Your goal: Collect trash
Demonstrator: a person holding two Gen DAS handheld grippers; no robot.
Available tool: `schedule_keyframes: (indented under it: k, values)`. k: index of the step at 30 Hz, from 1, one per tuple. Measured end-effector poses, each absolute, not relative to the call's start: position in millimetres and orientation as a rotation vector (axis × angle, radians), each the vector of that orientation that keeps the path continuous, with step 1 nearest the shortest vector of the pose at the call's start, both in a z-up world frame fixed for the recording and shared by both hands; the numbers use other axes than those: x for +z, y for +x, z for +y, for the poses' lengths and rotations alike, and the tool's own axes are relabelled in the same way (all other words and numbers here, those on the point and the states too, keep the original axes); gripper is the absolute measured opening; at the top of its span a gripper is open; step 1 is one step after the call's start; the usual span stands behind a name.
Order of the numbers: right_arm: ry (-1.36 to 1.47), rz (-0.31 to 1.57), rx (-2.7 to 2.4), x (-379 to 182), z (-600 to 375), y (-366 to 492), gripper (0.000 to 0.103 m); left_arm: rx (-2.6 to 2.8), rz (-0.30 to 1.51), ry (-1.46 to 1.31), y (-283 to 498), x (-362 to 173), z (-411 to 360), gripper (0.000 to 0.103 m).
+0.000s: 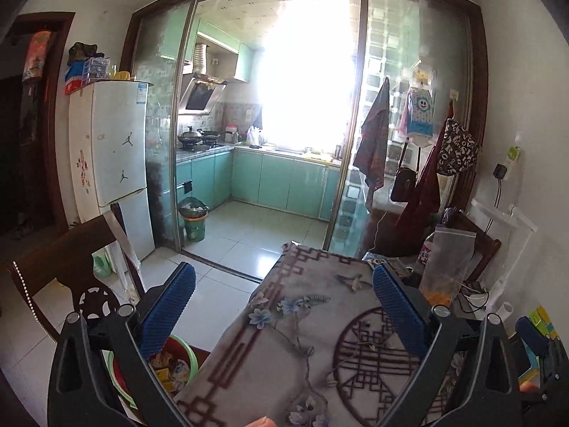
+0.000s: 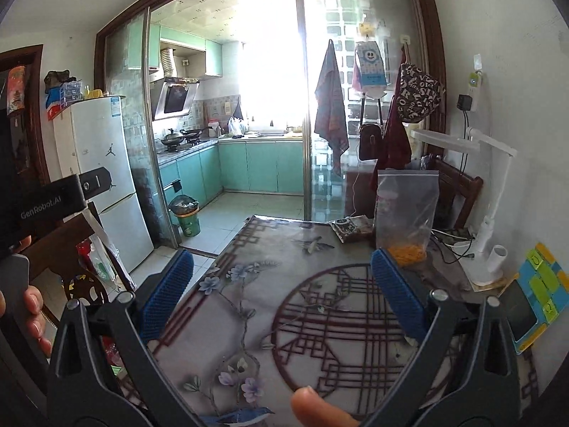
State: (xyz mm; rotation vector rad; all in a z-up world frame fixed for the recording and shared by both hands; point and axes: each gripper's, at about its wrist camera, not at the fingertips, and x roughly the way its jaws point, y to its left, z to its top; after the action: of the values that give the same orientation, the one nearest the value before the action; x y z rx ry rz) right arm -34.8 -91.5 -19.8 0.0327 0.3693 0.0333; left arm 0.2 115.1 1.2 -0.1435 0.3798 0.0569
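A table with a grey flowered cloth [image 1: 306, 338] [image 2: 284, 302] fills the foreground. A clear zip bag with orange bits [image 2: 405, 213] stands at its far right, also in the left wrist view [image 1: 446, 263]. A dark snack wrapper [image 2: 350, 226] lies flat beside it. My left gripper [image 1: 284, 277] is open and empty above the table's left edge. My right gripper [image 2: 282, 263] is open and empty above the table's middle, short of the bag. A green basin of wrappers [image 1: 170, 366] sits below the table's left side.
A lined trash bin [image 1: 193, 219] [image 2: 185, 215] stands inside the kitchen doorway. A white fridge [image 1: 113, 160] and a wooden chair [image 1: 71, 277] are at left. A white desk lamp [image 2: 487, 235], cables and coloured blocks [image 2: 540, 291] crowd the table's right edge.
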Motion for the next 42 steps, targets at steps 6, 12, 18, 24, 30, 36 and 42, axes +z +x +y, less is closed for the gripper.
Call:
schedule_keyframes:
  k: [6, 12, 18, 24, 30, 36, 42]
  values:
    - [0.058, 0.395, 0.048, -27, -105, -35, 0.098, 0.094, 0.401, -0.126, -9, 0, 101, 0.095]
    - [0.06, 0.403, 0.073, -28, -109, -37, 0.099, 0.098, 0.409, -0.128, -12, 1, 92, 0.095]
    - [0.057, 0.402, 0.08, -26, -115, -34, 0.098, 0.108, 0.406, -0.121, -13, 2, 84, 0.095]
    - [0.057, 0.421, 0.098, -31, -118, -29, 0.098, 0.116, 0.423, -0.112, -7, -2, 84, 0.095]
    - [0.055, 0.426, 0.098, -32, -123, -25, 0.098, 0.15, 0.407, -0.076, -5, -1, 80, 0.095]
    - [0.057, 0.435, 0.106, -35, -123, -22, 0.098, 0.156, 0.4, -0.067, -5, 2, 78, 0.095]
    - [0.049, 0.441, 0.108, -39, -125, -20, 0.098, 0.147, 0.405, -0.058, -1, 0, 73, 0.095]
